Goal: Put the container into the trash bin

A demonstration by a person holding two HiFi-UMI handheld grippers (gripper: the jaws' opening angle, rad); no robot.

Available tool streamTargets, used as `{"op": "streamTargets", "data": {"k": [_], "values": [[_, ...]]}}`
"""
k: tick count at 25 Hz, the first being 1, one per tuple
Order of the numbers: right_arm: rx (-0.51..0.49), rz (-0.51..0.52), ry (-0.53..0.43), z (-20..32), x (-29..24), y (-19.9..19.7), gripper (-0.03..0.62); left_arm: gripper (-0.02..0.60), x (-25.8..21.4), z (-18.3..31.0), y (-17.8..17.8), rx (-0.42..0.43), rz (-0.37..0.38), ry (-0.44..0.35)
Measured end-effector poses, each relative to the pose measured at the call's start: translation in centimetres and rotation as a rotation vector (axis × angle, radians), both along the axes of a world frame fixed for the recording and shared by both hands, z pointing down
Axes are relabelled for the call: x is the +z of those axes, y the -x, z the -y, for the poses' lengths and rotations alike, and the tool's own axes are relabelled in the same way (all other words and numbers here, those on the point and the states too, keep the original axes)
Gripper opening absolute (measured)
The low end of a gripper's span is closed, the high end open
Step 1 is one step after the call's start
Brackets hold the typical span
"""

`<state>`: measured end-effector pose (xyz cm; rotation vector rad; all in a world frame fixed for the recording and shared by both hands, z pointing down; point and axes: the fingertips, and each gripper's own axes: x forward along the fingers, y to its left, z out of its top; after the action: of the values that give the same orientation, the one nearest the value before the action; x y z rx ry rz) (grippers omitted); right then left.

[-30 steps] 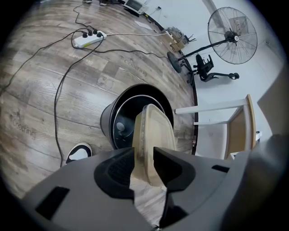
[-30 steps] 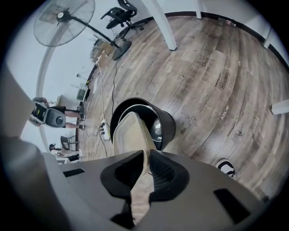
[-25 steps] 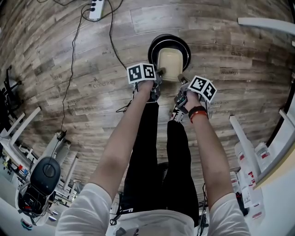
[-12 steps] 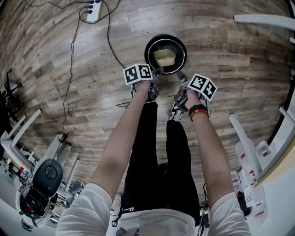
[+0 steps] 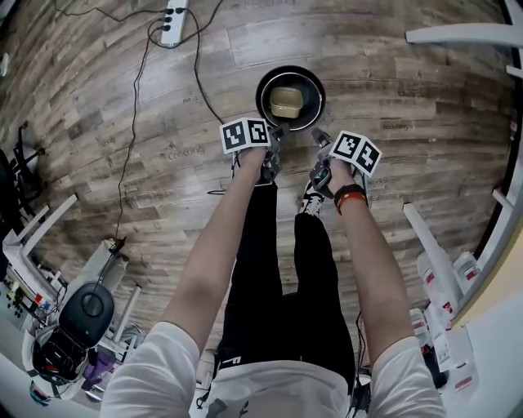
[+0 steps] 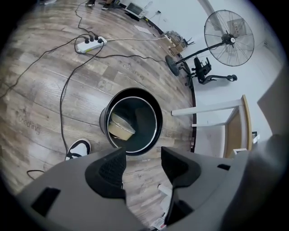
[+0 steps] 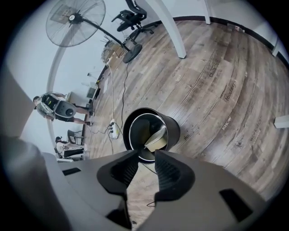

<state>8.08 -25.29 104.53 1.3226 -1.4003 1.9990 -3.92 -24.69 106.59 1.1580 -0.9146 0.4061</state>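
Observation:
The beige plastic container [image 5: 288,101] lies tilted inside the black round trash bin [image 5: 263,88] on the wood floor. Both grippers hang above the bin's near rim, apart from the container. My left gripper [image 5: 279,131] is open with nothing between its jaws. On my right gripper [image 5: 317,135] the jaws are opening, and they are empty too. The left gripper view looks past my left gripper [image 6: 142,159] down into the bin [image 6: 105,118] at the container [image 6: 121,127]. The right gripper view shows my right gripper [image 7: 145,159] over the bin [image 7: 174,129] and container [image 7: 158,140].
A white power strip [image 5: 173,20] and black cables [image 5: 135,122] lie on the floor to the left. My shoe [image 6: 78,148] stands just before the bin. White table legs [image 5: 433,237] are at the right. A standing fan [image 6: 228,38] and an office chair [image 6: 203,72] stand beyond.
The container, held between both grippers over the bin a second ago, has dropped into the bin. Both grippers have opened and lifted slightly.

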Motion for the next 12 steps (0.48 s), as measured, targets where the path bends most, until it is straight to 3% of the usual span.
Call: {"op": "streamTargets", "data": {"k": [8,12], "values": [[-0.16,-0.051,-0.059,-1.6,-8.5,-1.5,0.124,0.25,-9.3,-1.0,-0.4,-0.01,0.044,-0.075],[-0.186,-0.075,-0.104,-1.6,-13.6,-2.5,0.121,0.25,-15.2,-1.4,-0.5,-0.044,0.054,-0.138]]}}
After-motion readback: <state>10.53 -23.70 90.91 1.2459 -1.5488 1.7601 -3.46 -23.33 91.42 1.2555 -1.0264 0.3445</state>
